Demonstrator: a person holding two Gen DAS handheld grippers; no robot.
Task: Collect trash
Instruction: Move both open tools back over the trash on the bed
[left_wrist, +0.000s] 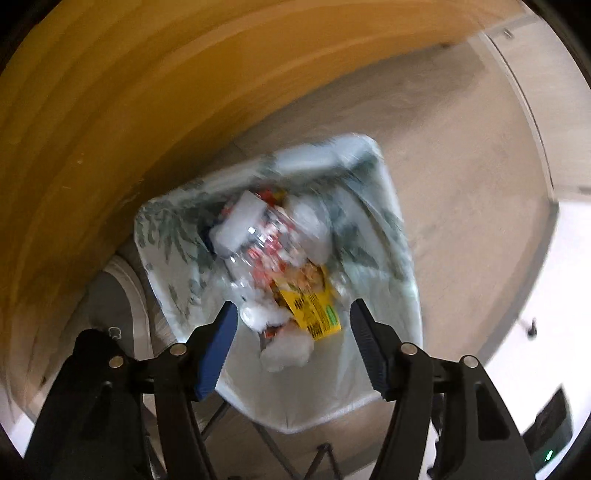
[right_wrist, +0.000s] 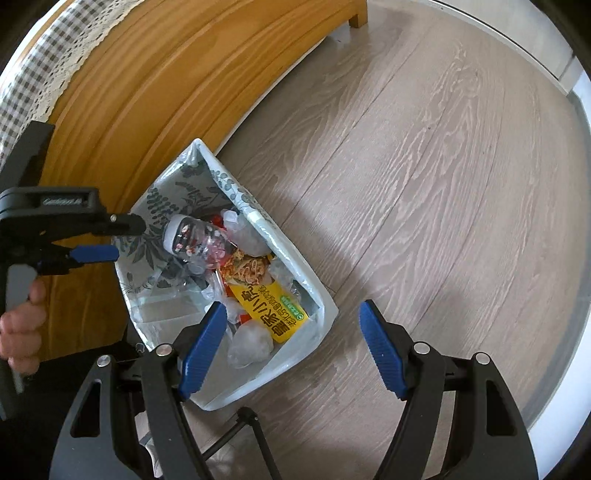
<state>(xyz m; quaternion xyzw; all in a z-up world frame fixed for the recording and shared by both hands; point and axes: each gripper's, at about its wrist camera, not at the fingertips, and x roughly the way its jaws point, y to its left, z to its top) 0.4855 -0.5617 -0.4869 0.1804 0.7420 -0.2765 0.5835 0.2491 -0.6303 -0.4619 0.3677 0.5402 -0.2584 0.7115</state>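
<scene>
I have both grippers pointing down over the trash bin (right_wrist: 314, 291), a leaf-print box lined with a pale plastic bag, standing on the grey wood floor (right_wrist: 424, 166) right against the orange wooden furniture (right_wrist: 147, 92).

My left gripper (left_wrist: 291, 314) has its fingers released and spread apart, nothing pressed between them. In its blurred view a clear plastic bottle (left_wrist: 255, 236) with a white cap and red label lies in the bin at about 11 o'clock from the gripper's gap, apart from both pads.

My right gripper (right_wrist: 291, 314) is also spread wide and empty, its left pad over the bin's interior and its right pad over bare floor. From here I see the bottle resting on the other trash toward the bin's 10 o'clock side, a yellow snack wrapper (right_wrist: 273, 306) just below it toward 5 o'clock, and crumpled clear plastic (right_wrist: 251, 343) at the near end. A hand (right_wrist: 22, 332) grips the left tool's handle at 9 o'clock.
</scene>
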